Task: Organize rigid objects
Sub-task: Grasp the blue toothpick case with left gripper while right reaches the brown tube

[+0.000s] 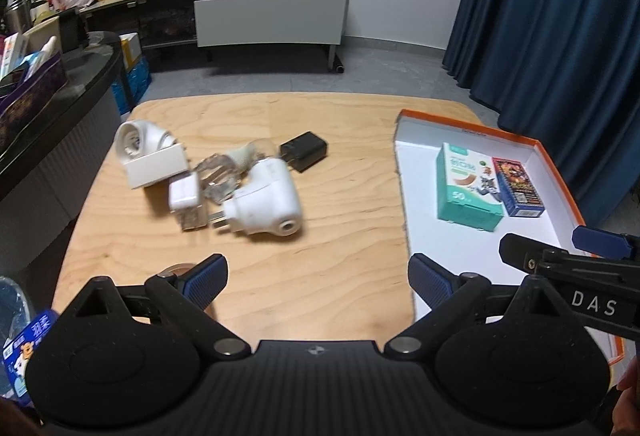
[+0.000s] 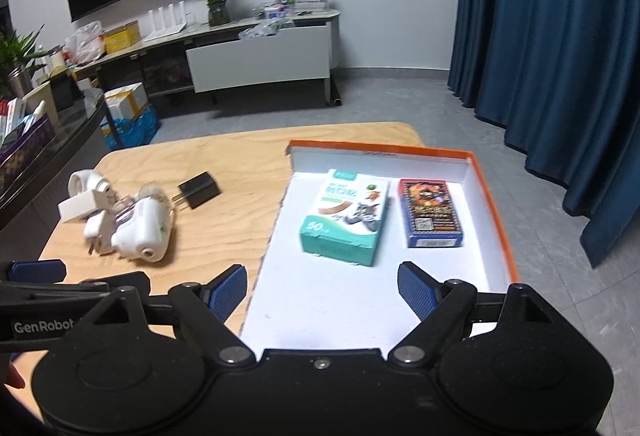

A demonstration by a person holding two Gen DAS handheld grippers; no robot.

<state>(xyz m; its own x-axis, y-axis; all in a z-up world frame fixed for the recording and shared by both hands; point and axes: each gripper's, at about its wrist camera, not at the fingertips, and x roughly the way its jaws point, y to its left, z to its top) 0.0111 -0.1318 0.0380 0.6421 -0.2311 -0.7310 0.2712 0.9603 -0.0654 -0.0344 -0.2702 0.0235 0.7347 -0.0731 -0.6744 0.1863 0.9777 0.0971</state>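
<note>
On the wooden table (image 1: 320,115) lies a cluster of white items: a big white plug adapter (image 1: 262,203), a small white charger (image 1: 184,191), a white box (image 1: 156,165) and a clear plastic piece (image 1: 218,171). A black charger (image 1: 304,151) lies just behind them. My left gripper (image 1: 318,278) stands open and empty, short of the cluster. To the right, an orange-rimmed white tray (image 2: 380,149) holds a teal box (image 2: 346,215) and a blue card box (image 2: 430,213) side by side. My right gripper (image 2: 322,292) hangs open and empty over the tray's near part.
A dark counter (image 1: 80,75) loaded with boxes runs along the table's left side. A blue-labelled package (image 1: 20,348) shows at the lower left. A TV stand (image 2: 260,51) lines the back wall, and blue curtains (image 2: 540,35) hang on the right beyond grey floor.
</note>
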